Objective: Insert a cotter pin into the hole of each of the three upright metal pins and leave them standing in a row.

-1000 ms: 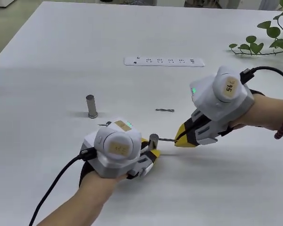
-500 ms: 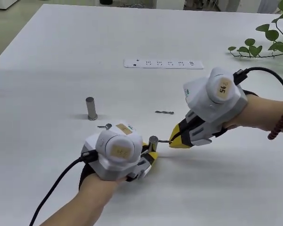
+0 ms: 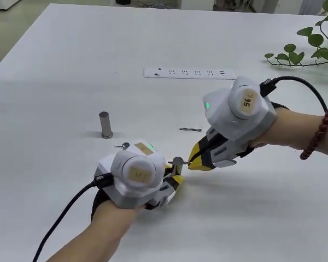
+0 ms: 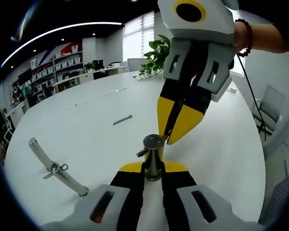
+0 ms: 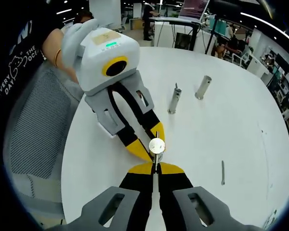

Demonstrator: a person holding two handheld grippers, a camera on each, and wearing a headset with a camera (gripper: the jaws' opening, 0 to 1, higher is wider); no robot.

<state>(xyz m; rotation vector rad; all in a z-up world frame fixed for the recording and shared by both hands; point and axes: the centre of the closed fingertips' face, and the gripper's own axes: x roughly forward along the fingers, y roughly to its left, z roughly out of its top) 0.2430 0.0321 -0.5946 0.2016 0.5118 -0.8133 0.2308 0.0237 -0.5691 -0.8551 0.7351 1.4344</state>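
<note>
While your left claw clamps the upright metal pin on the table, your right claw pinches the cotter pin, whose tip appears to emerge on the far side. Push straight and level, no twisting. Brace hard with the left so nothing tips.

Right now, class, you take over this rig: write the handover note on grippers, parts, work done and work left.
Left gripper: shut on a short upright steel pin on the white table.
Right gripper: shut on a thin wire cotter pin, its tip at that pin's hole.
Done: the second steel pin stands with its fitted cotter pin.
Left: seat this one; fit the spare cotter pin into the bare third pin; line up all three.
</note>
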